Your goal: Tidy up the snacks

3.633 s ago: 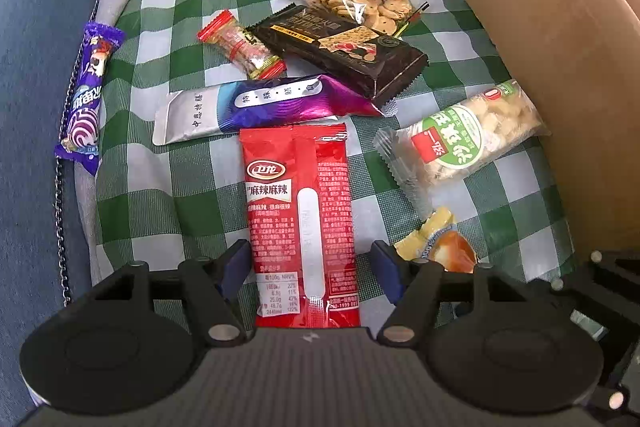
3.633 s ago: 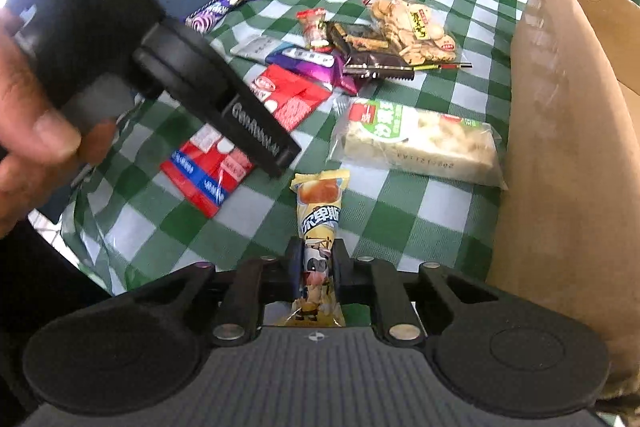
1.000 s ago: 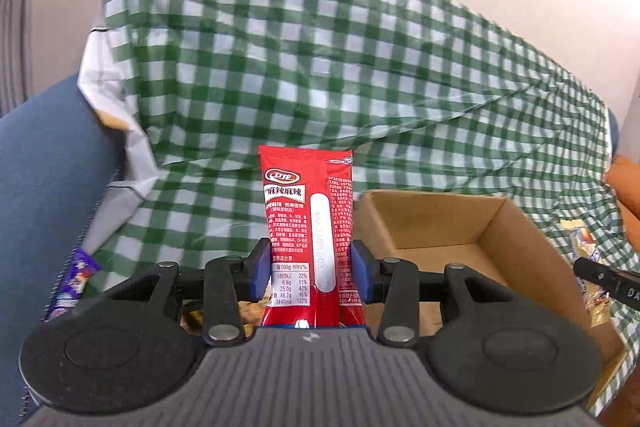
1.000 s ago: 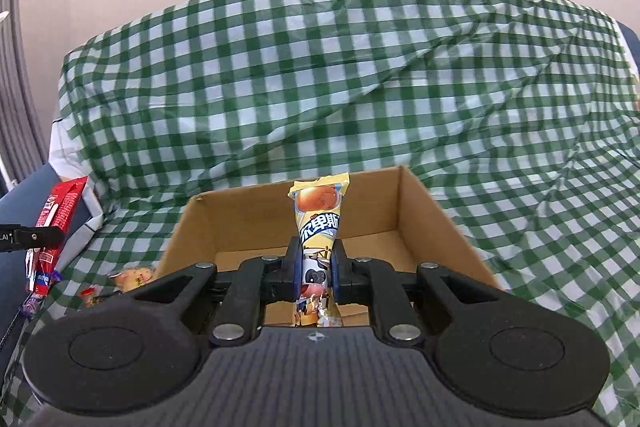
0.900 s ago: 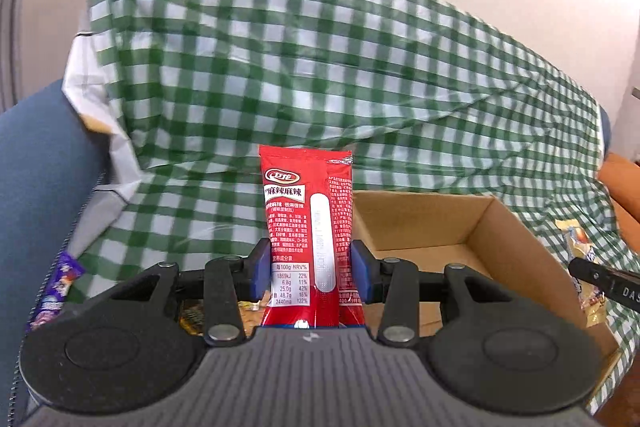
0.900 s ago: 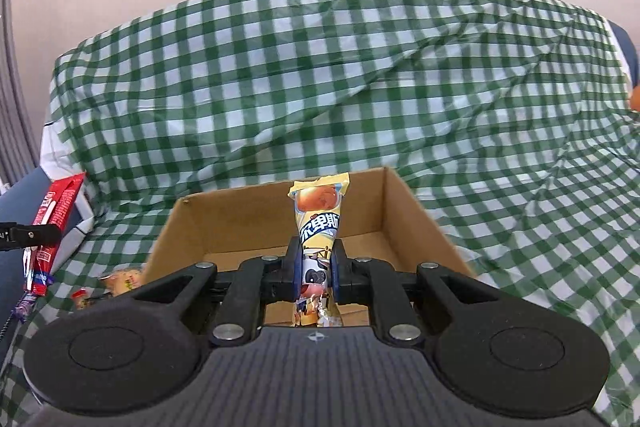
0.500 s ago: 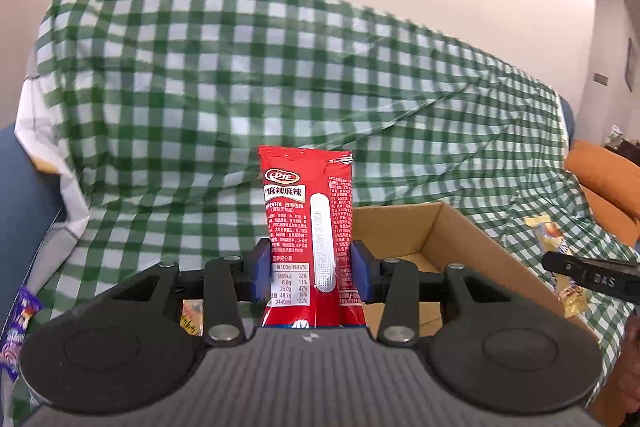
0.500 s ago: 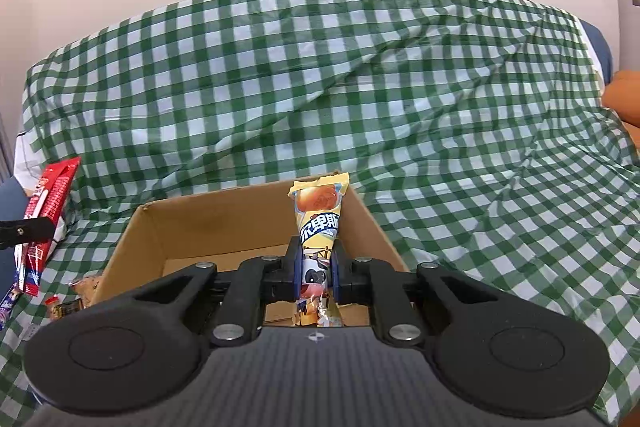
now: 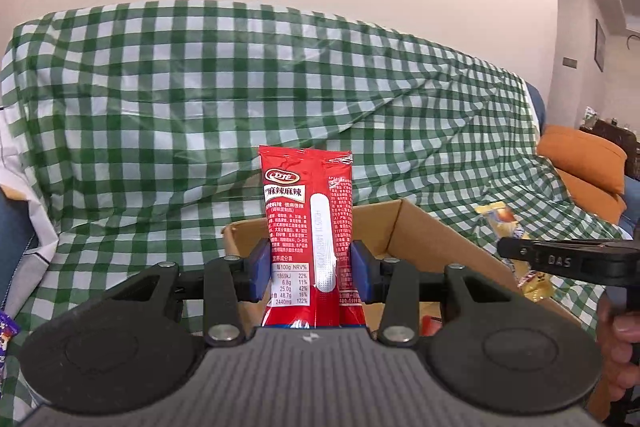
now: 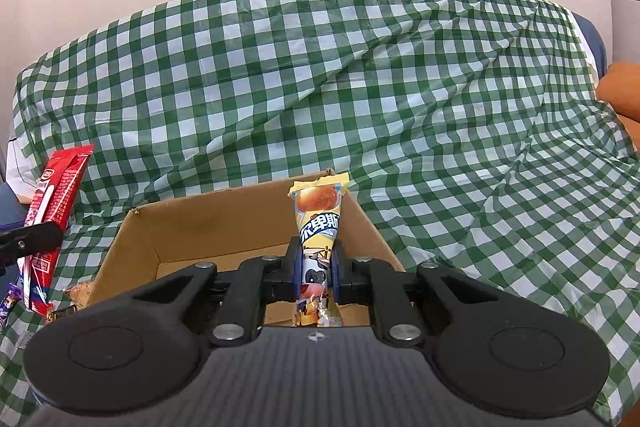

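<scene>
The left gripper (image 9: 307, 275), jaws clamped, holds a tall red foil snack packet (image 9: 307, 227) upright above the open brown cardboard box (image 10: 224, 223). The right gripper (image 10: 316, 275), jaws pinched narrow, grips a slim yellow snack pouch (image 10: 318, 223) over the box's right side.

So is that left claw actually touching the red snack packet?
Touching. In the left wrist view, the left gripper has both blue pads pressed against the sides of the red packet, holding it upright with no gap.
</scene>
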The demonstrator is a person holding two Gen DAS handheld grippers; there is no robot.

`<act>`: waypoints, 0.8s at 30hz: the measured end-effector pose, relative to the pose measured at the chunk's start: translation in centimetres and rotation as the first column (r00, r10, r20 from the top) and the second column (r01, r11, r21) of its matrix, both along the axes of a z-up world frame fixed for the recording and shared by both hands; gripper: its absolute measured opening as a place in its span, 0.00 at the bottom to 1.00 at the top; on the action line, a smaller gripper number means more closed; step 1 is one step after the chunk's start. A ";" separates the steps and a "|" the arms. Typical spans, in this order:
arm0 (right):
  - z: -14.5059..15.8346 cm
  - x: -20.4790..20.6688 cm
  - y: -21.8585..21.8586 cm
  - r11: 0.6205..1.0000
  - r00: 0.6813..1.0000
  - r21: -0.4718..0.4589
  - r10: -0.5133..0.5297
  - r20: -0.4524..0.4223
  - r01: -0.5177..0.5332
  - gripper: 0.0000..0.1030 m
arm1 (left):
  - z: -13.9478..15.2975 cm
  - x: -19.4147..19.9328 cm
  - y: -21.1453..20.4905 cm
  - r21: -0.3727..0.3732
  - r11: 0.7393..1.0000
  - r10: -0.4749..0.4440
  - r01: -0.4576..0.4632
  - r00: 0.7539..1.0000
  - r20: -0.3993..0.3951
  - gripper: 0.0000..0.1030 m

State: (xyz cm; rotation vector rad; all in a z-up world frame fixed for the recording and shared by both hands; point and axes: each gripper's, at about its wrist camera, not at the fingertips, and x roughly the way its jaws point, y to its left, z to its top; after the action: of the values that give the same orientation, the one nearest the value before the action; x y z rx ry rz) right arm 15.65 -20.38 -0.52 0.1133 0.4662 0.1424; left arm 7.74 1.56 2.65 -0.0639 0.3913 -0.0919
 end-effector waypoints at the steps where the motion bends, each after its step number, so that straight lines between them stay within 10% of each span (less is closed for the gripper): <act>1: 0.0 0.0 0.0 1.000 1.000 -0.003 -0.001 -0.001 0.001 0.14 | 0.0 0.0 -0.2 -0.001 1.000 -0.007 0.007 1.000 0.002 0.45; 24: 0.0 0.1 -0.1 0.999 1.000 -0.023 -0.026 0.013 0.026 0.14 | -1.2 -0.3 -4.3 0.075 0.991 -0.111 0.110 0.994 0.014 0.45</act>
State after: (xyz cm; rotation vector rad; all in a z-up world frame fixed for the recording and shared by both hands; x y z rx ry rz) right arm 15.73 -20.46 -0.48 0.0957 0.4538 0.1119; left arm 7.48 -2.72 1.48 0.0321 0.3793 -0.1869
